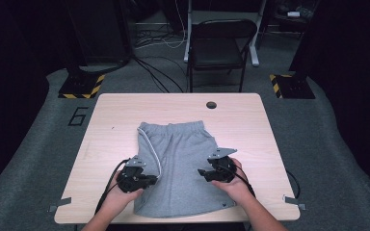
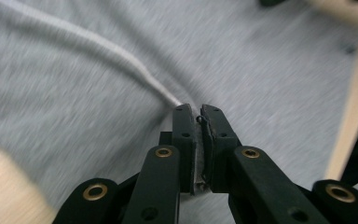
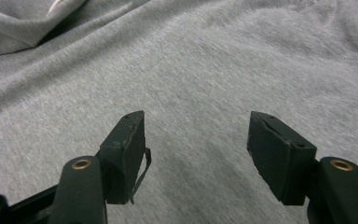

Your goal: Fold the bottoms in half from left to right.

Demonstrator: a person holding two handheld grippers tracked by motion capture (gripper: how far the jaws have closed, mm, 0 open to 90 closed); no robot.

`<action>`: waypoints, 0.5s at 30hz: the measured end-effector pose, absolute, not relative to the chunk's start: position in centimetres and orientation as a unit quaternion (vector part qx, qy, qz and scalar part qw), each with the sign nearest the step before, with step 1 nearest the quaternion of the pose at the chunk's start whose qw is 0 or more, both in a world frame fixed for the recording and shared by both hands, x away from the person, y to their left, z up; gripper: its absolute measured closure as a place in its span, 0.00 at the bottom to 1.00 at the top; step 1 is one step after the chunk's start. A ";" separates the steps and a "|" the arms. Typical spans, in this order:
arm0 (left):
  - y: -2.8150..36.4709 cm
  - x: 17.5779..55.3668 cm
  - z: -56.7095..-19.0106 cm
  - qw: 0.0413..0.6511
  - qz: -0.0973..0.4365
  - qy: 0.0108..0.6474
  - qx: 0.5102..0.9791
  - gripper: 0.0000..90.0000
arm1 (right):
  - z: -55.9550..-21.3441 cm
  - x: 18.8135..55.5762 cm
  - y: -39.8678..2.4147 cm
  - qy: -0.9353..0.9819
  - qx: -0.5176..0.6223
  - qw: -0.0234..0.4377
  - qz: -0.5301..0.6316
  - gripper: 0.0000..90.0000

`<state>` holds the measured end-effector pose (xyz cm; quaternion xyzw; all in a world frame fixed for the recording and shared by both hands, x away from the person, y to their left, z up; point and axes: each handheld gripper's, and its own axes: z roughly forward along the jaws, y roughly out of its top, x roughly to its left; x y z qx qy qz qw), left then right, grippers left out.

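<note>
Grey shorts (image 1: 180,168) lie flat on the desk (image 1: 111,120), waistband toward the far edge, leg hems almost at the near edge, roughly midway between the left and right edges. A white drawcord (image 1: 150,147) runs from the waistband down the left part of the fabric toward your left hand.

Left side: your left gripper (image 1: 150,180) sits over the left edge of the shorts, close to the near-left part of the garment. In the left gripper view the left gripper (image 2: 199,112) has its jaws drawn together, pads nearly meeting. The end of the drawcord (image 2: 121,56) reaches right up to the jaw tips; the picture is blurred there, so whether the cord end is actually pinched cannot be told. Grey fabric lies beneath the jaws, with a strip of desk at the far right of that view.

Right side: your right gripper (image 1: 203,172) rests over the right part of the shorts, near the right-hand leg, pointing inward toward the other hand. In the right gripper view the right gripper (image 3: 196,140) has its jaws spread wide apart, nothing between the pads, just grey fabric (image 3: 191,70) below them. A fold of cloth shows at the upper left of that view.

Beyond the far edge of the desk stands a dark folding chair (image 1: 219,45).
</note>
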<state>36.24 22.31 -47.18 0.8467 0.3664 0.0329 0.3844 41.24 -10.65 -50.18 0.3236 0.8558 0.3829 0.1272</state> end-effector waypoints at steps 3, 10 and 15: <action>21.7 36.3 -46.2 0.413 0.023 0.357 0.838 0.95 | -50.2 41.1 -10.7 0.856 0.325 0.128 0.382 0.40; 18.8 37.0 -45.0 0.434 0.013 0.309 0.846 0.95 | -49.9 40.5 -11.6 0.848 0.338 0.138 0.384 0.40; 16.3 37.4 -45.0 0.436 -0.014 0.283 0.854 0.95 | -49.6 40.0 -12.7 0.840 0.349 0.147 0.388 0.40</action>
